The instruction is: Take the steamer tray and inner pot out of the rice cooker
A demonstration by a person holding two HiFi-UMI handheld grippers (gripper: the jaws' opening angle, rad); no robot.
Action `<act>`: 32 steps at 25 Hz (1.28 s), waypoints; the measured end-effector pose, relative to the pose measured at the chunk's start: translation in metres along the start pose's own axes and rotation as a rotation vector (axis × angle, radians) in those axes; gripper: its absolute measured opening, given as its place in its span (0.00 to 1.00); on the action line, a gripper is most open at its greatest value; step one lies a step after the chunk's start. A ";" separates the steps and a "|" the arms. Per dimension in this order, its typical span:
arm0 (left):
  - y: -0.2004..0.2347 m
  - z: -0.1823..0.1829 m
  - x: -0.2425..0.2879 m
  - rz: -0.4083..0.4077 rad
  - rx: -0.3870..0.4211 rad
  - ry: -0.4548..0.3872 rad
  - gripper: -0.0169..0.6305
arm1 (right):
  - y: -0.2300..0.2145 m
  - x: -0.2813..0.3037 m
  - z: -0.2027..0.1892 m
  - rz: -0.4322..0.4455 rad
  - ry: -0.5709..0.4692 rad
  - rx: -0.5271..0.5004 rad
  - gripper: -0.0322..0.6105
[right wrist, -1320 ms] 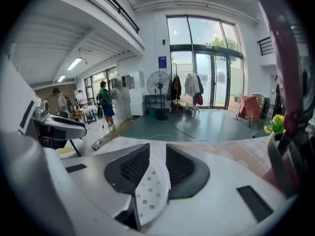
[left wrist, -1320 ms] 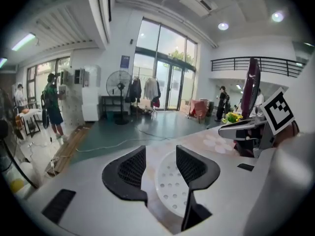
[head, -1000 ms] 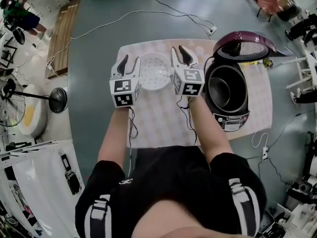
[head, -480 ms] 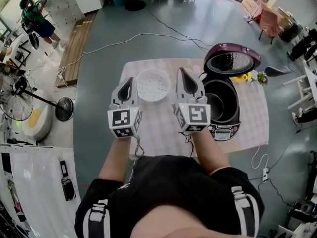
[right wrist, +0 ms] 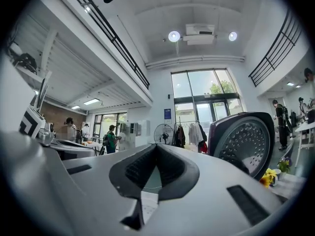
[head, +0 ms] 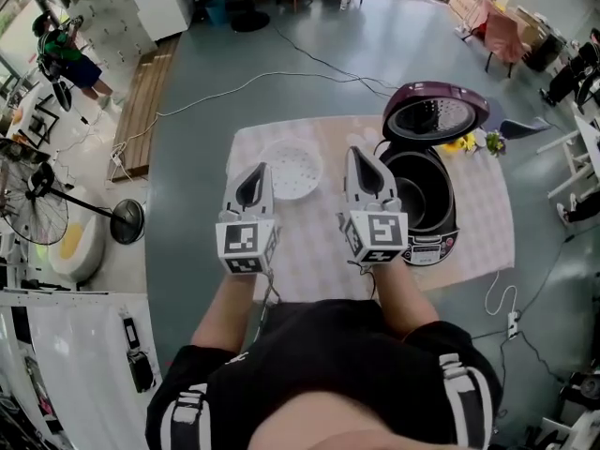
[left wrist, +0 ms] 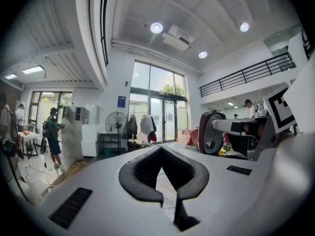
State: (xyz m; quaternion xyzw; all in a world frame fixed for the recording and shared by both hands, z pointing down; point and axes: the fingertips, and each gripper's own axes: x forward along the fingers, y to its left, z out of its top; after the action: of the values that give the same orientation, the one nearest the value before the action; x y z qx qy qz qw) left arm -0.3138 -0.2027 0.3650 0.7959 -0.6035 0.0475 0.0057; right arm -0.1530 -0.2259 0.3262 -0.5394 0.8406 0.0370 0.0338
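Checked-cloth surface [head: 309,242] on grey floor, head view: white steamer tray [head: 292,169] lying out on cloth, left of rice cooker [head: 427,204]; lid [head: 436,111] up, inner pot [head: 412,195] sitting inside cooker. Left gripper [head: 258,172] and right gripper [head: 364,162] held side by side on near side of tray, not gripping it. Left gripper view: jaws together, nothing between; cooker off to right. Right gripper view: jaws together, empty; open lid at right.

- My left claw [head: 259,171] and right claw [head: 360,155] hover over the surface [head: 483,218], jaws together.
- The steamer tray [head: 292,169] lies between their tips.
- The inner pot [head: 415,195] sits in the rice cooker [head: 428,244].
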 end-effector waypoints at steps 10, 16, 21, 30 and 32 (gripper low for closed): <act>-0.058 0.006 0.018 -0.070 0.005 -0.007 0.03 | -0.060 -0.028 0.001 -0.081 -0.010 0.006 0.05; -0.129 0.016 0.042 -0.085 0.000 -0.005 0.03 | -0.129 -0.062 0.006 -0.089 -0.011 -0.021 0.05; -0.196 0.029 0.061 -0.041 -0.012 0.002 0.03 | -0.217 -0.097 0.014 -0.104 -0.007 -0.020 0.05; -0.244 0.033 0.062 0.015 -0.027 0.023 0.03 | -0.281 -0.123 0.016 -0.077 -0.008 0.003 0.05; -0.245 0.034 0.065 0.010 -0.027 0.020 0.03 | -0.286 -0.123 0.016 -0.086 -0.015 0.005 0.05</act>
State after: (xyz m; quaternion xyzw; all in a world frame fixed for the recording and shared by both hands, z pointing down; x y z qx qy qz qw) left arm -0.0585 -0.2008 0.3481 0.7922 -0.6080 0.0474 0.0224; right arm 0.1583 -0.2316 0.3148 -0.5746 0.8164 0.0375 0.0428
